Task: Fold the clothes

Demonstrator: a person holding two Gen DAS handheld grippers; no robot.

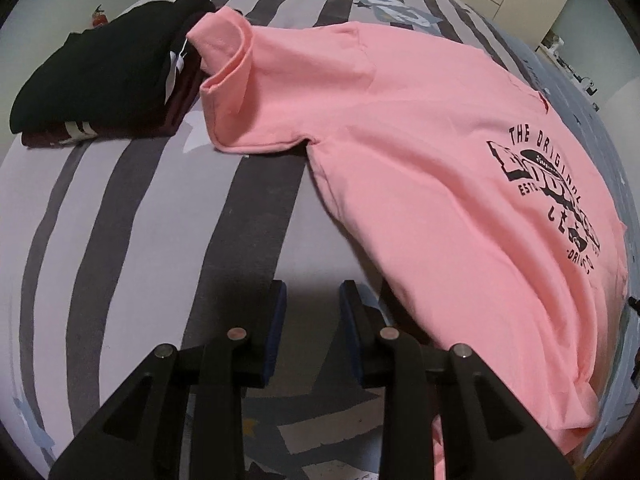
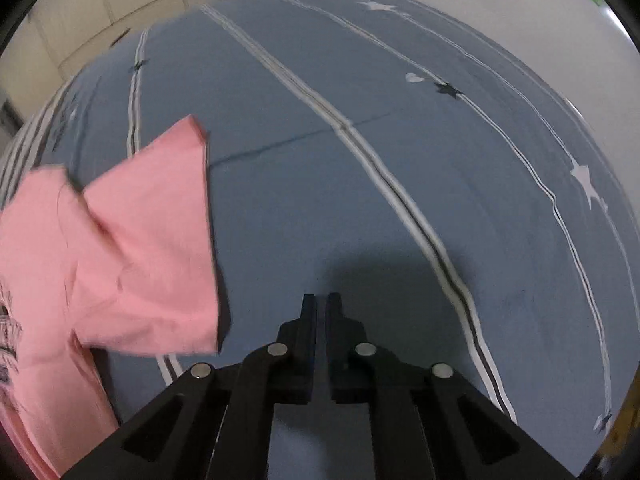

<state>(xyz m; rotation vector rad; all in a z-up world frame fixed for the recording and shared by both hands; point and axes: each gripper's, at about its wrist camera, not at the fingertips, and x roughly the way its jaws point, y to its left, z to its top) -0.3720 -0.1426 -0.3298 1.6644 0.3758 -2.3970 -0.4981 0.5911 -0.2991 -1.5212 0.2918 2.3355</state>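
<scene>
A pink T-shirt (image 1: 420, 168) with a dark printed logo lies spread face up on the bed. One sleeve (image 1: 228, 92) reaches toward a stack of folded dark clothes (image 1: 100, 84). My left gripper (image 1: 312, 296) is open and empty, just left of the shirt's side edge. In the right wrist view the other sleeve (image 2: 152, 248) lies at the left. My right gripper (image 2: 321, 304) is shut and empty, over bare bedding to the right of that sleeve.
The bed has a grey-striped cover (image 1: 120, 220) on the left side and a blue cover with stars and thin stripes (image 2: 360, 140) on the right. Cupboards (image 2: 100, 12) stand behind the bed.
</scene>
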